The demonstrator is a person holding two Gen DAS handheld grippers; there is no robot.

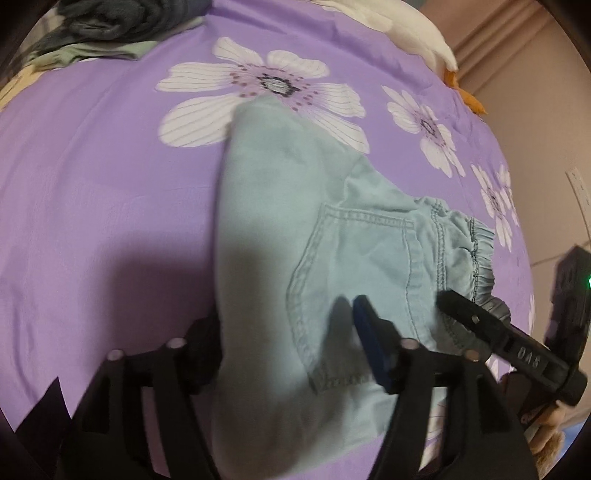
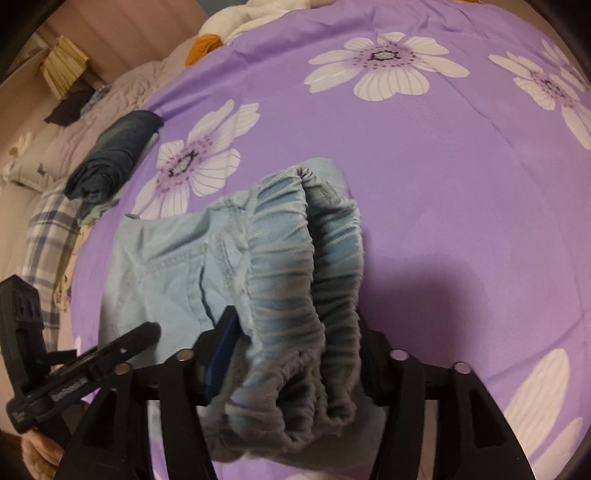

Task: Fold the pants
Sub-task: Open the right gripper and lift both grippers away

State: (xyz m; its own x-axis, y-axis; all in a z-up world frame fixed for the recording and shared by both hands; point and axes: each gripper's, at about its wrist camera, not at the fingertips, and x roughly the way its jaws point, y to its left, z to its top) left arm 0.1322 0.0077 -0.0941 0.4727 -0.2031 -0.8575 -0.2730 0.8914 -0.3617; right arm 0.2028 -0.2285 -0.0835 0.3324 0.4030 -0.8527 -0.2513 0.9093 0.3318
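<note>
You've got loads of open purple bedsheet (image 2: 461,192) ahead and to the right of the right gripper (image 2: 291,354), plus a big bare stretch off to the left of the left gripper (image 1: 291,354). Between the two claws it's tight, since the light blue pants (image 1: 295,206) fill that gap and the right claw's finger pokes in just right of the left one. Far ahead-left of the right claw sits a rolled dark garment (image 2: 118,155), and a white plush toy (image 1: 406,26) lies far ahead-right of the left.
</note>
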